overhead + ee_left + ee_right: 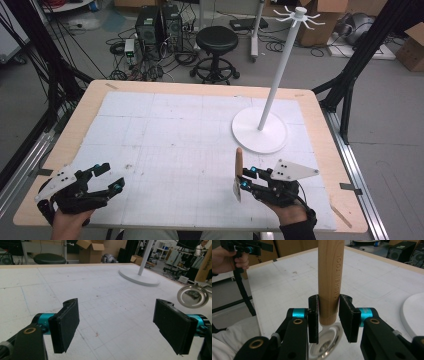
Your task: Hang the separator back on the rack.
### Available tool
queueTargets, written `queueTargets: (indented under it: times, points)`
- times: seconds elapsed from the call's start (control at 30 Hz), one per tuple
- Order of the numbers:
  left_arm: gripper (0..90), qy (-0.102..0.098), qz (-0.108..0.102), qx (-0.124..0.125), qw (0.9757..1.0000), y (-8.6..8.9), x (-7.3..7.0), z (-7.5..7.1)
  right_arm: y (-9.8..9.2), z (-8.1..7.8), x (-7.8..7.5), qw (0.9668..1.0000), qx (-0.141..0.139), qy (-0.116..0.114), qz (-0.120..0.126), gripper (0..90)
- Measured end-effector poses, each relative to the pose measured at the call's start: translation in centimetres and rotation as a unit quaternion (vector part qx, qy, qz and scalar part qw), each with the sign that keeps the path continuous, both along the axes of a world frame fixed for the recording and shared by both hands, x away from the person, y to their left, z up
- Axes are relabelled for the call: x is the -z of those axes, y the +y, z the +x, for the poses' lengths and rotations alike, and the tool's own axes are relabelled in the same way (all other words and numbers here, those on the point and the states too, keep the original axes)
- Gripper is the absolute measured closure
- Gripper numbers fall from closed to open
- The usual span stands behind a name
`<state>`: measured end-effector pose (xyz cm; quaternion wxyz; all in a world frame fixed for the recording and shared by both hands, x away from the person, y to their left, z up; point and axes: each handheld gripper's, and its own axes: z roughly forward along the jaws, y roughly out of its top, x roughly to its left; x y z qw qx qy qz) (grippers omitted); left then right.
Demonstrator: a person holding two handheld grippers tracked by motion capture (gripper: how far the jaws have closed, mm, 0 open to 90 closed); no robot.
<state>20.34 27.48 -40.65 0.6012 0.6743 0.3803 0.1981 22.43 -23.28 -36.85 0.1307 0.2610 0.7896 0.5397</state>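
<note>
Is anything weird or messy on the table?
Nothing is spilled or broken. The right gripper holds a wooden-handled kitchen tool upright, metal end down. The white mat has only small stains.

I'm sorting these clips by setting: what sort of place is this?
Probably a lab or workshop rather than a home: the gridded table stands among computer towers, loose cables and cardboard boxes. A person works there with handheld grippers, the right gripper clamping a wooden kitchen tool.

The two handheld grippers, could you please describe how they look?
Both the left claw and right claw are black, with turquoise collars behind flat black pads. Each carries a grey three-cornered plate dotted with holes. A black cable trails from the left one; the right wrist shows a black sleeve.
</note>
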Motion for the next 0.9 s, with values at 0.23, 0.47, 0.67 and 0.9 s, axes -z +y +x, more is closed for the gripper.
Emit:
queueTargets:
  times: [0.23, 0.47, 0.67, 0.9]
  points:
    - [21.5, -0.020, -0.015, 0.010, 0.9996, -0.7, -1.3, -0.3, 0.8, -0.2, -0.4, 0.9999, -0.011, 0.002, 0.009, 70.0]
    - [22.2, -0.045, -0.035, 0.054, 0.9969, -3.1, -4.9, -0.3, 2.1, -0.3, -1.3, 0.9994, -0.028, -0.005, 0.021, 70.0]
    - [26.6, -0.033, -0.036, 0.132, 0.9900, -7.0, -7.2, 0.4, 3.7, -0.2, -2.1, 0.9985, -0.046, -0.005, 0.029, 69.9]
    - [27.9, -0.023, -0.030, 0.172, 0.9844, -11.0, -8.7, 1.3, 5.1, -0.3, -2.3, 0.9979, -0.056, -0.003, 0.032, 69.9]
